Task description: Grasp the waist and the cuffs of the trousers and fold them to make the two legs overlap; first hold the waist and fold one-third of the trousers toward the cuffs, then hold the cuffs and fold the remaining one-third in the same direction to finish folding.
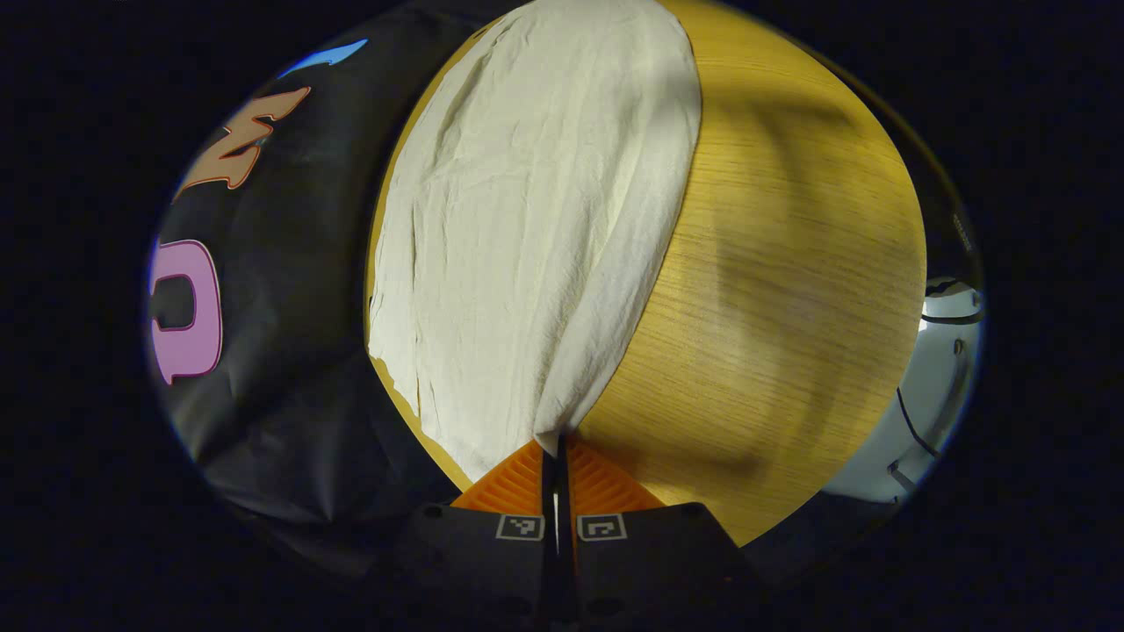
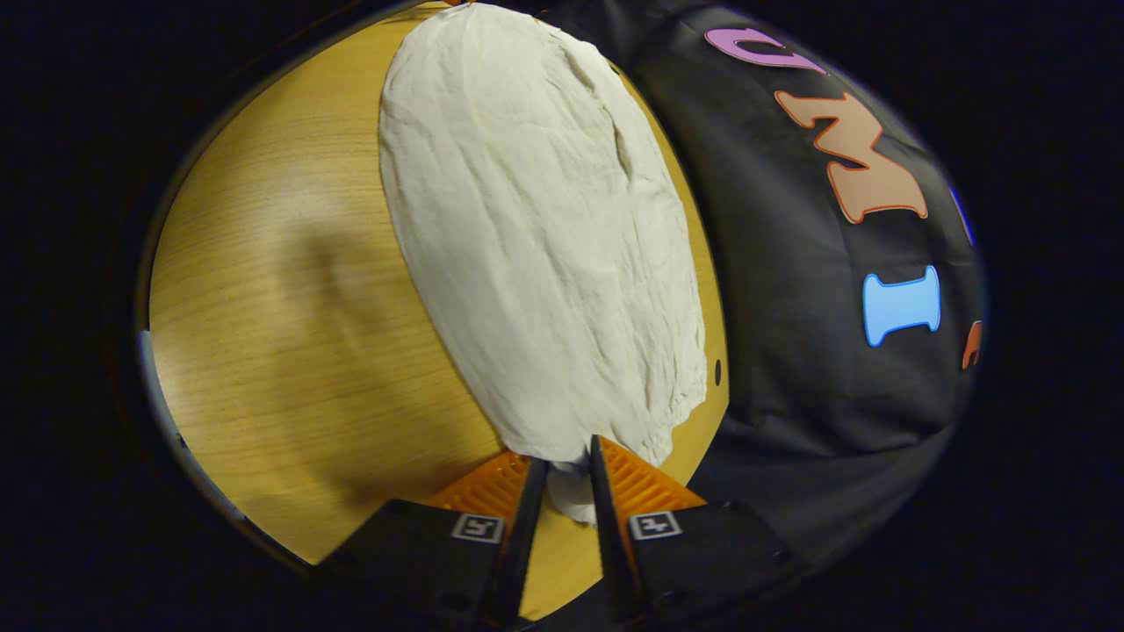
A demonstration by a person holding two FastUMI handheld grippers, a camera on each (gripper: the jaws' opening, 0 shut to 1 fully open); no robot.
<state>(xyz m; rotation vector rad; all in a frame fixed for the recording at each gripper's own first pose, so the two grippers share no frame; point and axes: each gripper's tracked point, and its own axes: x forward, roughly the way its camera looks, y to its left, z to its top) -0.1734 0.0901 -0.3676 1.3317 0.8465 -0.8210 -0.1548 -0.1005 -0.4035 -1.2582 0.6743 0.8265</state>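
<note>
My left hand-held gripper (image 1: 558, 449) was pinched nearly closed on a corner of the trousers (image 1: 527, 219), the cloth drawn into a peak where the two fingers met, so that end would lift as one piece rather than drag. My right hand-held gripper (image 2: 566, 465) stood a little wider, with a bunched fold of the trousers (image 2: 536, 246) held between its fingers; I judged that bulkier gather to be the waist end, though I could not be sure. I held both ends at once because the first fold needs the whole length carried over evenly. Beyond the fingers the pale trousers lay stretched along the far side of the wooden bench (image 1: 790, 290), close to the black booth wall (image 2: 790, 351), leaving bare wood (image 2: 290, 333) on the near side to fold across.
</note>
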